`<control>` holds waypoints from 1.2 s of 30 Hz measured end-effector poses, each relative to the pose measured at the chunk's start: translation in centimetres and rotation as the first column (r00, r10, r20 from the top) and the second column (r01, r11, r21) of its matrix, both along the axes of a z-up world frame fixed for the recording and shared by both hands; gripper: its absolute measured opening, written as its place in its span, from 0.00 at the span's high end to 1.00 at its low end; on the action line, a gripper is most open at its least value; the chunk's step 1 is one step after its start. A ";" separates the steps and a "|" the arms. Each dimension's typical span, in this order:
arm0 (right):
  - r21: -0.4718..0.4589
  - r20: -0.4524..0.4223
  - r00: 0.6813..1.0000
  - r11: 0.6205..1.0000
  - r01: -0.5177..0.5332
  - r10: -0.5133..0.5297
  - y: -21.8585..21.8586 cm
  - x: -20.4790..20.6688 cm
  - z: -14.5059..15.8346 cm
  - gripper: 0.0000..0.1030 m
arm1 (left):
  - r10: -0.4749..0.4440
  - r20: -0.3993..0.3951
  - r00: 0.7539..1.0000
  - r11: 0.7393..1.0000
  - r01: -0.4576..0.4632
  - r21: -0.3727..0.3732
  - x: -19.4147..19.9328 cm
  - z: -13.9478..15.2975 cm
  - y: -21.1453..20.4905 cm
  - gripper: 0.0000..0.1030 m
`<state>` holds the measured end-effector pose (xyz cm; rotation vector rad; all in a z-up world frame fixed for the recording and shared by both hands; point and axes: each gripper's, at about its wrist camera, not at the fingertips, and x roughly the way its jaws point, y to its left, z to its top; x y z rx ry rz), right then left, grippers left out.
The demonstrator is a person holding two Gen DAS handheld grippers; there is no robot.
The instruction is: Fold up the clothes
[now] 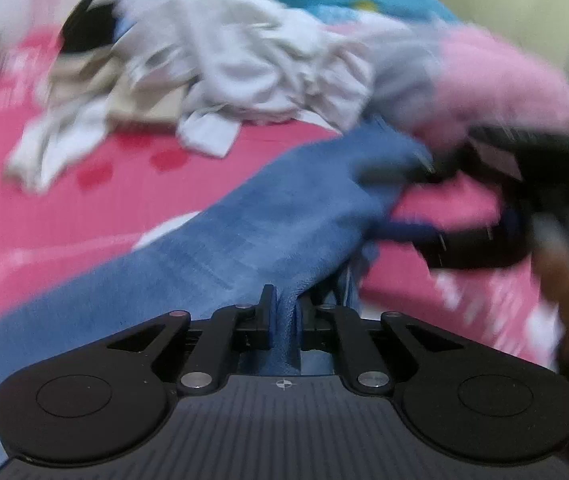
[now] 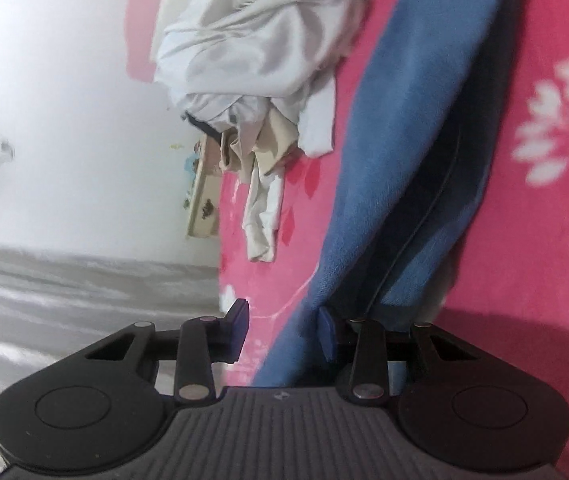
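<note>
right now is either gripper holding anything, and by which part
The left gripper is shut on a bunched fold of the blue cloth. The right gripper is open, holding nothing, with the cloth's edge between its fingers.

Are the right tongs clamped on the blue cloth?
No: the right tongs stand open, with the blue cloth lying against only one finger.

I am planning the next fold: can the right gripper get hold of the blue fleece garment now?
Probably yes. The right gripper is open, and the blue fleece garment's edge lies between its fingers, nothing covering it. The left gripper grips another part.
</note>
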<state>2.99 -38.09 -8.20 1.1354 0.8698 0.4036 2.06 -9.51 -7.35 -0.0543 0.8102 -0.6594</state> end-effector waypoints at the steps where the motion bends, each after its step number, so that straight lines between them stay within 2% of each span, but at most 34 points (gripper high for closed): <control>1: -0.059 0.021 1.000 0.998 -0.008 0.009 0.0 -0.3 0.5 0.61 | 0.015 -0.028 0.999 0.999 -0.016 -0.030 0.5 0.1 0.4 0.94; 3: -0.177 0.029 0.999 0.984 -0.030 0.036 0.2 -1.0 1.1 0.61 | 0.042 -0.085 0.995 0.995 -0.050 -0.089 1.4 0.3 1.2 0.95; 5: -0.304 -0.008 0.998 0.951 -0.054 0.054 0.9 -1.4 1.1 0.61 | 0.059 -0.126 0.990 0.989 -0.075 -0.128 2.0 0.4 1.7 0.95; 6: -0.347 -0.026 0.998 0.936 -0.065 0.060 1.4 -1.3 0.8 0.61 | 0.058 -0.126 0.990 0.989 -0.074 -0.127 2.0 0.4 1.6 0.95; 8: -0.377 -0.078 0.997 0.926 -0.036 0.007 1.7 -0.8 0.0 0.61 | 0.059 -0.127 0.990 0.989 -0.075 -0.126 2.0 0.4 1.4 0.95; 11: -0.251 -0.145 0.980 0.963 0.094 -0.134 0.2 0.1 -2.2 0.61 | 0.064 -0.132 0.989 0.987 -0.082 -0.136 1.9 0.4 1.4 0.95; 13: -0.205 -0.151 0.972 0.967 0.150 -0.183 -0.3 0.4 -2.8 0.61 | 0.070 -0.140 0.988 0.984 -0.092 -0.152 1.9 0.4 1.7 0.95; 16: -0.169 -0.154 0.970 0.973 0.160 -0.186 -0.2 0.3 -2.6 0.61 | 0.077 -0.154 0.985 0.979 -0.104 -0.173 2.0 0.3 2.0 0.95; 20: -0.210 -0.147 0.978 0.971 0.116 -0.149 0.2 -0.2 -1.1 0.61 | 0.082 -0.157 0.984 0.976 -0.111 -0.185 2.0 0.3 2.2 0.95; 25: -0.261 -0.123 0.983 0.960 0.103 -0.138 0.5 1.4 -1.0 0.61 | 0.087 -0.160 0.983 0.972 -0.119 -0.200 2.0 0.3 2.3 0.95; 26: -0.275 -0.116 0.984 0.956 0.098 -0.134 0.7 2.0 -1.1 0.63 | 0.088 -0.161 0.983 0.972 -0.120 -0.203 1.9 0.3 2.4 0.95; 28: -0.305 -0.125 0.983 0.948 0.091 -0.134 0.7 2.5 -1.8 0.74 | 0.085 -0.160 0.983 0.973 -0.117 -0.202 1.9 0.2 2.4 0.95; 29: -0.320 -0.129 0.982 0.943 0.087 -0.135 0.8 2.7 -2.1 0.94 | 0.082 -0.160 0.984 0.973 -0.114 -0.200 1.9 0.2 2.3 0.95; 31: -0.337 -0.080 0.984 0.933 0.125 -0.161 0.6 1.7 -0.8 0.94 | 0.077 -0.159 0.984 0.975 -0.108 -0.196 1.9 0.2 2.3 0.95; 36: -0.413 -0.075 0.979 0.899 0.144 -0.191 -0.3 -0.2 -1.1 0.95 | 0.065 -0.156 0.986 0.978 -0.094 -0.186 1.9 0.1 2.3 0.95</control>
